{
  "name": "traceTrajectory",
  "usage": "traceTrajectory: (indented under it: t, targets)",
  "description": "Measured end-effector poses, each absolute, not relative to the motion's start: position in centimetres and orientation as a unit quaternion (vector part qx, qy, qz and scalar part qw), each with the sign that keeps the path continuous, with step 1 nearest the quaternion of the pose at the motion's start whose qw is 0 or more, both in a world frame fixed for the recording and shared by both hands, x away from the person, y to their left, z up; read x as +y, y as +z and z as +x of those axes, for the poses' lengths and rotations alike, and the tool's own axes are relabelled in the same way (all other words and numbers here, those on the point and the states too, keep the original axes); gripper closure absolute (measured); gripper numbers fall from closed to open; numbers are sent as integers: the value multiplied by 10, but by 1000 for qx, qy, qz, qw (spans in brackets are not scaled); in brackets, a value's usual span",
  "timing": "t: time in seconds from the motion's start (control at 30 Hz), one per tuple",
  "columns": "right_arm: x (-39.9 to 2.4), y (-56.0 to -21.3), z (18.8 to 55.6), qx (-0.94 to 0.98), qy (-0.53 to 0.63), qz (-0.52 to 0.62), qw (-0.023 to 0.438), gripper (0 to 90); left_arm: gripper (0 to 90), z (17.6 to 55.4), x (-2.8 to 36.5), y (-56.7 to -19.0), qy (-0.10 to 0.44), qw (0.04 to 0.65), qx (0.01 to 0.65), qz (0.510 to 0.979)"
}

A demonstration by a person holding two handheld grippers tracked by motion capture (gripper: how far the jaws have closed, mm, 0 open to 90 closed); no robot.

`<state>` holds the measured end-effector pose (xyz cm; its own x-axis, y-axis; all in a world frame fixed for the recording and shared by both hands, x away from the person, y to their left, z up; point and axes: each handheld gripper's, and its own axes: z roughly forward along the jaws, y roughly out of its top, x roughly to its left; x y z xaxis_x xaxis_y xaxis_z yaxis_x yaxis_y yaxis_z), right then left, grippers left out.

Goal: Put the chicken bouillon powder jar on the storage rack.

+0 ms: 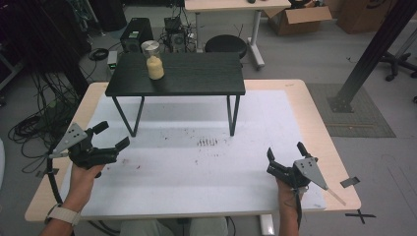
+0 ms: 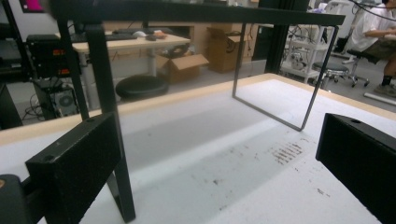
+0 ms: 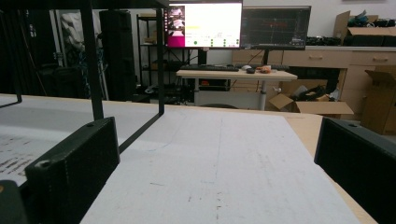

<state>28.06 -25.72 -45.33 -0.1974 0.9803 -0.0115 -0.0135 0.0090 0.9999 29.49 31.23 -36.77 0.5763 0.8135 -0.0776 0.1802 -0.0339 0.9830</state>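
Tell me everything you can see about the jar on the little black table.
The jar is clear, glass by its look, with a round silver lid on top. It is over half full of something pale yellow. It stands upright near the front left corner of the small black table, which sits on the white mat. Nothing else touches it; both grippers are far from it.

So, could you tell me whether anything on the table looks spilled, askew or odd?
Nothing is spilled or tipped. The jar stands upright on the small black table. Only dark smudges mark the white mat. Both hand-held grippers are open and hold nothing.
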Motion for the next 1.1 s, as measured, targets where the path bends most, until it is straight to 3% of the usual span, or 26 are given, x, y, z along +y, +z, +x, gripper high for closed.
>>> traceTrajectory:
  t: [1.1]
  targets:
    - [-256,-453,281,550,544,440,456,0,2,279,329,-448,297,577,425,631]
